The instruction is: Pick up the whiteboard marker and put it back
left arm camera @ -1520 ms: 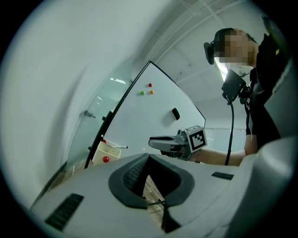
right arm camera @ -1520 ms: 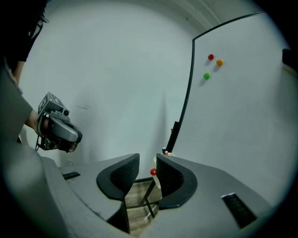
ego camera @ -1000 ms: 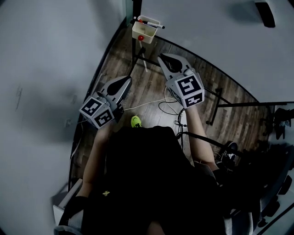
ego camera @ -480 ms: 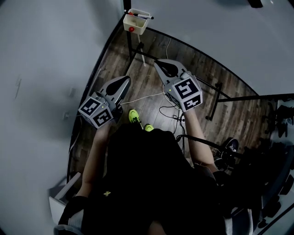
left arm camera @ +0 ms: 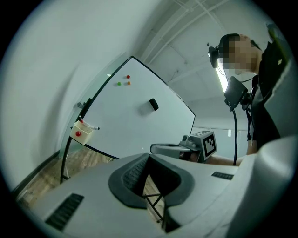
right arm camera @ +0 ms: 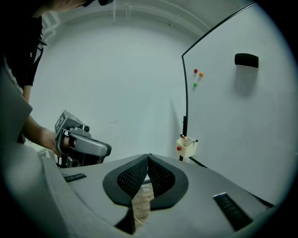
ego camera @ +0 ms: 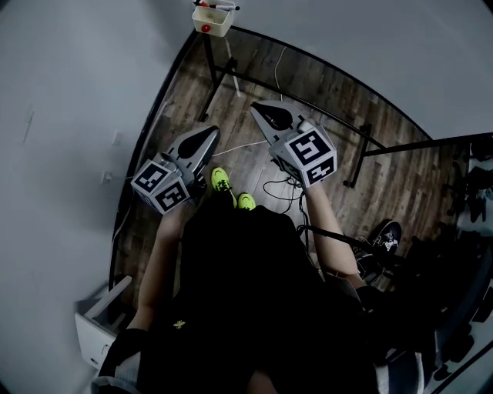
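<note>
The slim pale whiteboard marker (ego camera: pixel 218 6) lies across the top of a small cream plastic tray (ego camera: pixel 214 21) fixed at the lower corner of the large white whiteboard (ego camera: pixel 347 38), well apart from both tools. A round red magnet (ego camera: pixel 205 28) sits on the tray's front wall.

The head view shows the tray only at its upper edge, above the dark wooden floor (ego camera: pixel 254 77), with the board's black stand legs, loose cables and the person's bright green shoes (ego camera: pixel 222 181) below.

The two gripper views give the board face instead. The left gripper view has the marker (left arm camera: pixel 91 126) on the tray (left arm camera: pixel 84 136), a black eraser (left arm camera: pixel 153 104) on the board and three small coloured magnets (left arm camera: pixel 128 77) above. The right gripper view repeats tray (right arm camera: pixel 187 149), marker (right arm camera: pixel 191 139) and eraser (right arm camera: pixel 246 60).

The left gripper (ego camera: pixel 209 132) has its jaws closed tip to tip with nothing between them, as its own view shows (left arm camera: pixel 148 155). The right gripper (ego camera: pixel 258 108) is likewise fully closed and empty (right arm camera: pixel 148 157). Both are held side by side in front of the person, pointing toward the board.
</note>
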Demonstrator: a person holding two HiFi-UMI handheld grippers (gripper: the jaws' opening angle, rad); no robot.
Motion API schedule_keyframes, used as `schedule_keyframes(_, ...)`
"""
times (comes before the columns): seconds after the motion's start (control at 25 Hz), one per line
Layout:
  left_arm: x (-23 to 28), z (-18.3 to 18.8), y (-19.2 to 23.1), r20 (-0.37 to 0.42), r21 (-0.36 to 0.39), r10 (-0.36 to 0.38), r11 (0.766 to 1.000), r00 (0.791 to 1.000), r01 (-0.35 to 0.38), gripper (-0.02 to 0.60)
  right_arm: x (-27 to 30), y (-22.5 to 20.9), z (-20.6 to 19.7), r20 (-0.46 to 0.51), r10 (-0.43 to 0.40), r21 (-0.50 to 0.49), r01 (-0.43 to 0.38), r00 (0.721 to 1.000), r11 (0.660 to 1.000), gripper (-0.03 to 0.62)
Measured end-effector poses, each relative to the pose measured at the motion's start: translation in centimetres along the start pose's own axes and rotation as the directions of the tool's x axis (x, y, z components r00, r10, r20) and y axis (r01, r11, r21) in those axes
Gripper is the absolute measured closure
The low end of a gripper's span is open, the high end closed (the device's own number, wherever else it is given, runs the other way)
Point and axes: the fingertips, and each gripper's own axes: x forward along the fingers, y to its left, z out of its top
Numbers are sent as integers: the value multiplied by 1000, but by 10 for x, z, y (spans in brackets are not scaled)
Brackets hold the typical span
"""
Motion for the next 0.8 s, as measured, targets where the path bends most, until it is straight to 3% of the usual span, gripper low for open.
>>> schedule_keyframes(0.24,-9,-29,-38,-51,52,18,999,999,-15,568,-31,26,-20,-1,37,20,-37,999,999,595)
schedule_keyframes(0.8,-32,-55,-57,-56,20,55,998,997,-54,568,-38,65,-27,9,127,41,-127,992,991,596)
